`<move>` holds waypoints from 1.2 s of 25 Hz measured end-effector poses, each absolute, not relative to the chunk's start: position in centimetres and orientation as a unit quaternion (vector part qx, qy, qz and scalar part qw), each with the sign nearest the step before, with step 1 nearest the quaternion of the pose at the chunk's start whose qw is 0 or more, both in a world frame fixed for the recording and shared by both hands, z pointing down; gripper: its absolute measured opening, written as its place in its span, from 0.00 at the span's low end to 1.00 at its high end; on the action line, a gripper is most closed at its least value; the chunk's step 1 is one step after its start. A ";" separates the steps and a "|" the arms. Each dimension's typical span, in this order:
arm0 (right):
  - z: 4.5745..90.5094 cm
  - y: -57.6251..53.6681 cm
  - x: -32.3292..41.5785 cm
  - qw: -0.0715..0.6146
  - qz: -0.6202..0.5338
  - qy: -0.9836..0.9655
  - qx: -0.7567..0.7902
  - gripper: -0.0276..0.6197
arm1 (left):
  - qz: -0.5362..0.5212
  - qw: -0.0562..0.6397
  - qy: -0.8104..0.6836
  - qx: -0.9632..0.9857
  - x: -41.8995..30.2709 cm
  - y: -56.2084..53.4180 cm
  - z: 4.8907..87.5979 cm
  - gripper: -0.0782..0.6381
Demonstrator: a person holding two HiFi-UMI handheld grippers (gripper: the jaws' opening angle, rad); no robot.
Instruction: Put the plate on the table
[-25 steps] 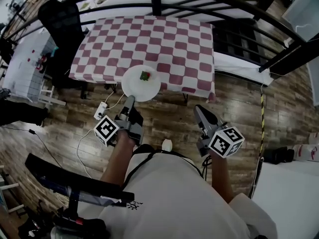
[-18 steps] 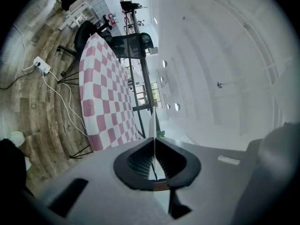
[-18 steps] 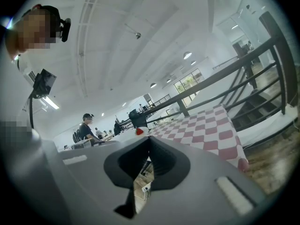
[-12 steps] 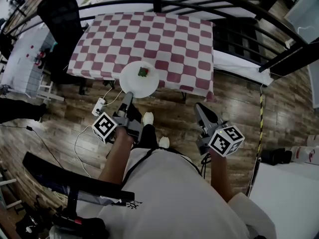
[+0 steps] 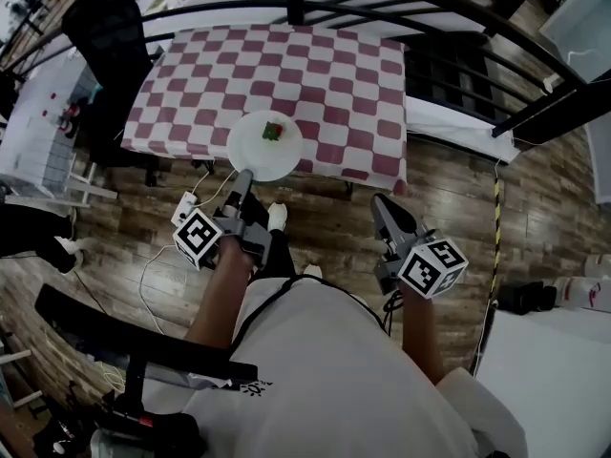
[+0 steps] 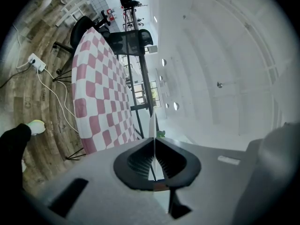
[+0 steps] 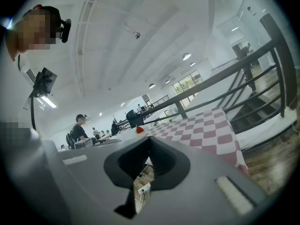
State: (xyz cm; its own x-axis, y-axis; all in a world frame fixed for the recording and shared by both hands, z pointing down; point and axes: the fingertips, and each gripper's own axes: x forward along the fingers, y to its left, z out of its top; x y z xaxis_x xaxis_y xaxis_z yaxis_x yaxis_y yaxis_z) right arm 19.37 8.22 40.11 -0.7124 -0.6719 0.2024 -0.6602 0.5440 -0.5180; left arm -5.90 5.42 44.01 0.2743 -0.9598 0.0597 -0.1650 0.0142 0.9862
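- The left claw (image 5: 244, 176) is clamped on the near rim of the white plate (image 5: 265, 147). In the left gripper view the rim shows edge-on as a thin white line pinched between the closed jaws. A rim grip likely keeps the plate level and leaves its underside free to land.
- The plate sits over the near edge of the worktop (image 5: 336, 38), which is draped in a checked cloth (image 5: 286, 79). Part of the plate overhangs towards the wooden floor (image 5: 325, 227). Whether it rests on the cloth or hovers just above it, I cannot tell.
- A small red-and-green morsel (image 5: 274, 131) lies on the plate's far half, away from the jaws, which is one reason to carry it flat.
- The right claw (image 5: 379, 204) has its jaws together on nothing. It is held off to the right, near the person and clear of the plate.
- To my eye the plate needs pushing further onto the worktop before release.
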 end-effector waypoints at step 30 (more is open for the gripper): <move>38.8 -14.3 11.2 0.013 -0.294 0.844 -0.448 0.05 | -0.325 0.581 -0.411 0.623 -11.7 -20.9 44.0 0.13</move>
State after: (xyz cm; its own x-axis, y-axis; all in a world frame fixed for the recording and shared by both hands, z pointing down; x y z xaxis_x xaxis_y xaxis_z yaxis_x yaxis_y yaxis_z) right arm 11.20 -14.25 38.85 -0.5986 -0.7635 0.2423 -0.7487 0.4258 -0.5080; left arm -11.69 -20.86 44.03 0.4515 -0.8893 0.0719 -0.1345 0.0118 0.9908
